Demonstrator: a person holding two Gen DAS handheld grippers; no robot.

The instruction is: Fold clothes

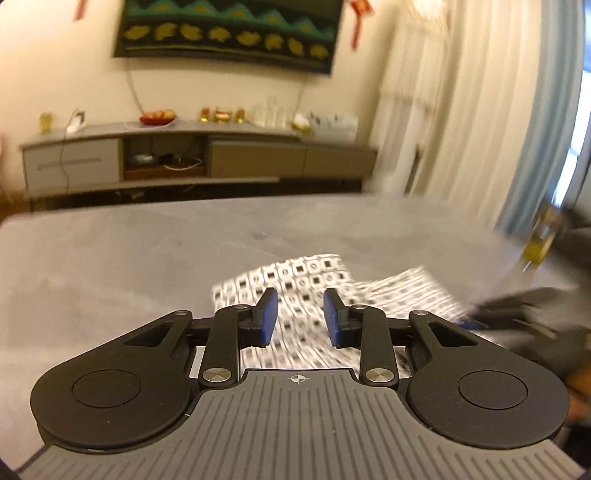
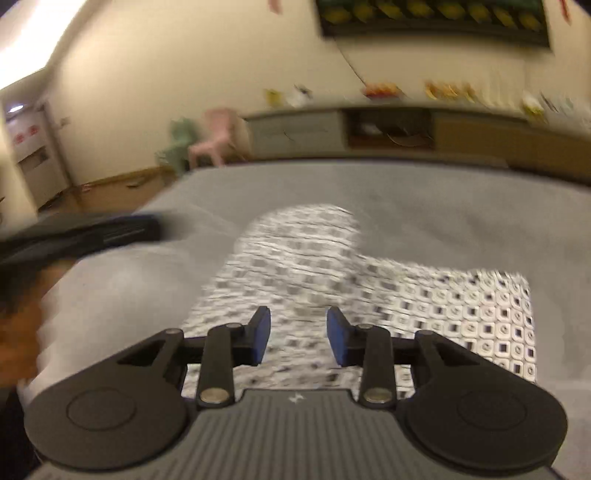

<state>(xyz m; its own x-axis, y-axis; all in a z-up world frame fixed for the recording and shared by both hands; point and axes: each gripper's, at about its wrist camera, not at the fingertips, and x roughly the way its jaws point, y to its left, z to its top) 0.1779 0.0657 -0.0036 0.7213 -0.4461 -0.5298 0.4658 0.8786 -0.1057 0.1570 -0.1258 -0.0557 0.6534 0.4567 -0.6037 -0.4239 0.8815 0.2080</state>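
I held both claws, left (image 1: pixel 300 314) and right (image 2: pixel 298 334), spread apart above the patterned garment (image 2: pixel 369 291), which stretched toward 12 o'clock on the grey tabletop (image 1: pixel 147 258).

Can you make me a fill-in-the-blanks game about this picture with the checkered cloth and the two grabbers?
1. The black-and-white patterned cloth lies on a ____ surface.
2. The left gripper has ____ pads on its fingers.
3. The right gripper holds nothing; its jaws are ____.
4. The dark hanging on the wall shows a row of ____ shapes.

Missing words: grey; blue; open; yellow
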